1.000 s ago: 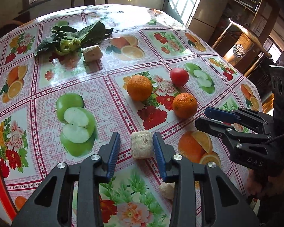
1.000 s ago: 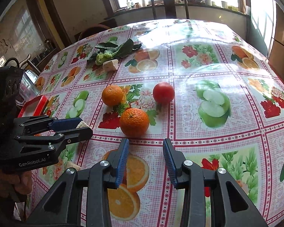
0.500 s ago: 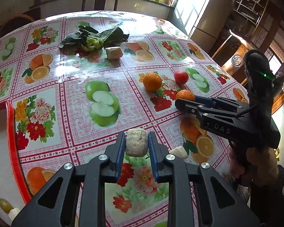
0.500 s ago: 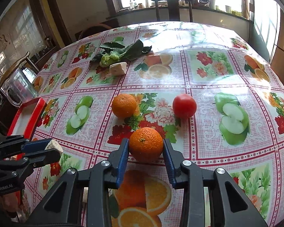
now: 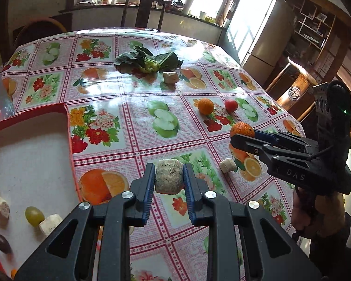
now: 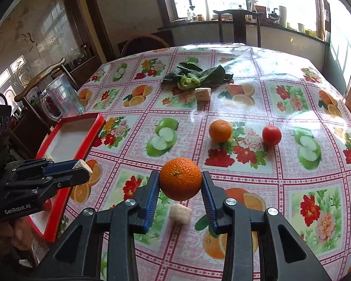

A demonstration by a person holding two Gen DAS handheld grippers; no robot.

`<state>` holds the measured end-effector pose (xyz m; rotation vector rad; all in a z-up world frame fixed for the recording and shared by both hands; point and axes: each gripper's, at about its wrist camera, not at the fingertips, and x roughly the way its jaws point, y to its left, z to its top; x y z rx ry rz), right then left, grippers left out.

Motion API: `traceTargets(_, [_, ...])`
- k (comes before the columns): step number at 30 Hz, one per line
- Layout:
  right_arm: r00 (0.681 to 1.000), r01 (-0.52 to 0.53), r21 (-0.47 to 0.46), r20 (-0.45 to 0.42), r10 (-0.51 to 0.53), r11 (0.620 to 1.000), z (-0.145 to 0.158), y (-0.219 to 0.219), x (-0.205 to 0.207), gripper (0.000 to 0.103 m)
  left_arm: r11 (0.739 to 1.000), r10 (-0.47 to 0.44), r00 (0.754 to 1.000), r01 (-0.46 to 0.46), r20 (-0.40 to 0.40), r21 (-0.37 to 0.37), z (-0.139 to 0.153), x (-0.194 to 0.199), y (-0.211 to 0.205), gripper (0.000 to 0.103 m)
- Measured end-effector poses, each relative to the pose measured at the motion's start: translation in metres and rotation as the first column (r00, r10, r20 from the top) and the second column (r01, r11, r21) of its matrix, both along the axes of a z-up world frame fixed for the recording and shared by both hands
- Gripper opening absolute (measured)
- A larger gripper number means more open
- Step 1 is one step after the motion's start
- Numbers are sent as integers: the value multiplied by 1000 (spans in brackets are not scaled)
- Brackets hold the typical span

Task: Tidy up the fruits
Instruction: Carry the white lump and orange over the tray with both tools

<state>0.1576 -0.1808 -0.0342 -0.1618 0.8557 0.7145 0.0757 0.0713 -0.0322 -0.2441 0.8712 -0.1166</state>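
My left gripper [image 5: 169, 175] is shut on a pale speckled chunk [image 5: 169, 179] and holds it above the tablecloth, just right of the red tray [image 5: 69, 126]. My right gripper [image 6: 180, 182] is shut on an orange [image 6: 180, 178], lifted off the table. A second orange [image 6: 220, 131] and a red tomato-like fruit [image 6: 271, 135] lie further back on the cloth. In the tray lie a green grape [image 5: 34, 216], a dark grape [image 5: 2, 243] and pale chunks. The right wrist view shows the left gripper [image 6: 82, 168] over the tray's near right corner.
Leafy greens [image 6: 196, 76] and a pale block [image 6: 203, 93] lie at the far middle. A small pale chunk [image 6: 180, 213] sits on the cloth under the held orange. A glass mug [image 6: 60, 98] stands behind the tray. Chairs ring the table's far edge.
The left jaws closed on the pale chunk, lifted it and carried it left toward the tray. The right jaws moved onto the near orange, closed on it and raised it.
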Motion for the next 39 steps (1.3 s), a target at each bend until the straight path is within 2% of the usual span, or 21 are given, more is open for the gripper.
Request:
traceTargets(9, [996, -85, 4, 13, 85, 996, 9, 40, -35, 36, 997, 74, 997, -74, 28, 10, 8, -37, 34, 22])
traceTargets(21, [986, -168, 0, 17, 168, 986, 13, 85, -62, 36, 989, 145, 988, -146, 62, 25, 20, -72, 75, 22])
traceTargets(39, [969, -247, -17, 12, 248, 969, 12, 133, -80, 36, 974, 219, 974, -222, 57, 47, 17, -92, 120, 22])
